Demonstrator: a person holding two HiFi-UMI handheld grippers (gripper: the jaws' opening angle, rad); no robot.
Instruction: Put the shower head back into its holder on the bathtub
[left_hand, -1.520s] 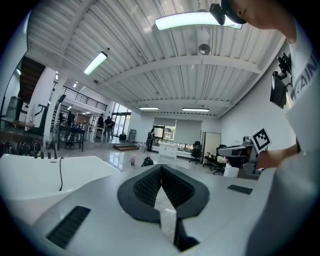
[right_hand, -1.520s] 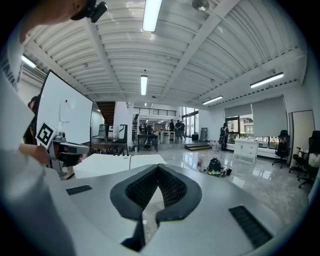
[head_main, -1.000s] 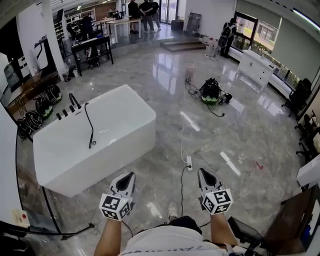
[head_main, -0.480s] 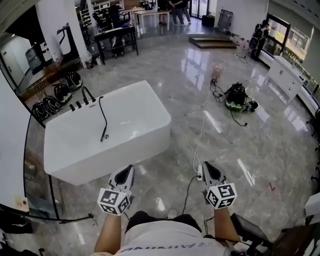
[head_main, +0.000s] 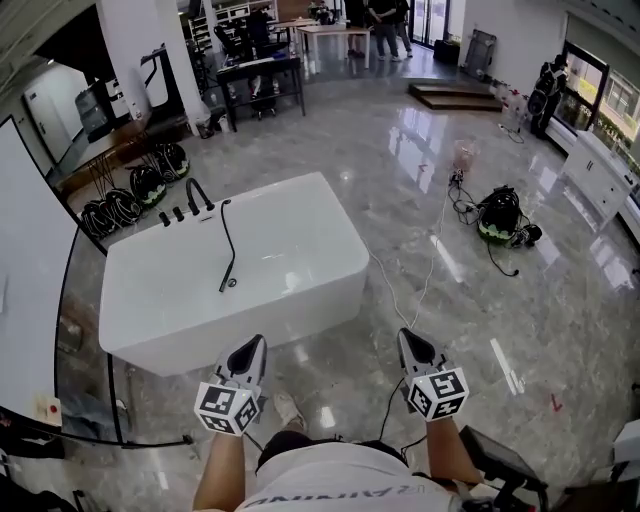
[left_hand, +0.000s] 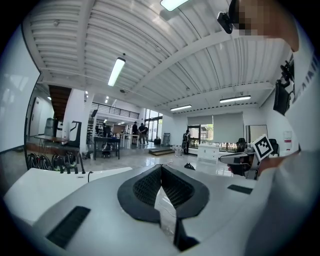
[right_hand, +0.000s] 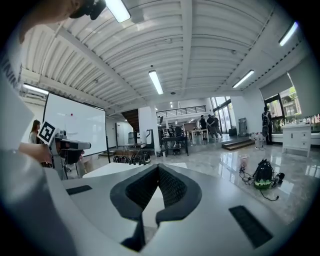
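Both hand-held grippers are shut and empty. The left hand-held gripper (head_main: 256, 344) and the right hand-held gripper (head_main: 407, 337) stick out level in front of me, side by side but apart, each with its jaws pressed together and nothing between them. The two gripper views show the same closed jaws.

Since a second ago the tub (head_main: 250, 330) has slid from the left of the head view toward the middle and now sits just ahead of the left hand-held gripper. The grippers hold the same pose as before, so I read this as me walking and turning toward the tub. I judge that the task is at the approach stage. Nothing has been touched, and the shower head (head_main: 228, 285) is not yet in its holder.

The shower head lies at the end of a black hose (head_main: 231, 240). The hose runs from the black fittings (head_main: 180, 212) at the tub's far left corner, across the rim and down inside the white basin.

Much is hard to make out. The shower head is only a small dark tip, so I cannot tell which way it faces. Among the fittings I see a curved spout and several short stubs, but I cannot tell which one is the holder. The basin reads as flat white with no visible depth. The gripper views show only a strip of tub behind each gripper's own body. A white cable (head_main: 425, 275) crosses the floor (head_main: 400, 160) between me and the tub's right end.
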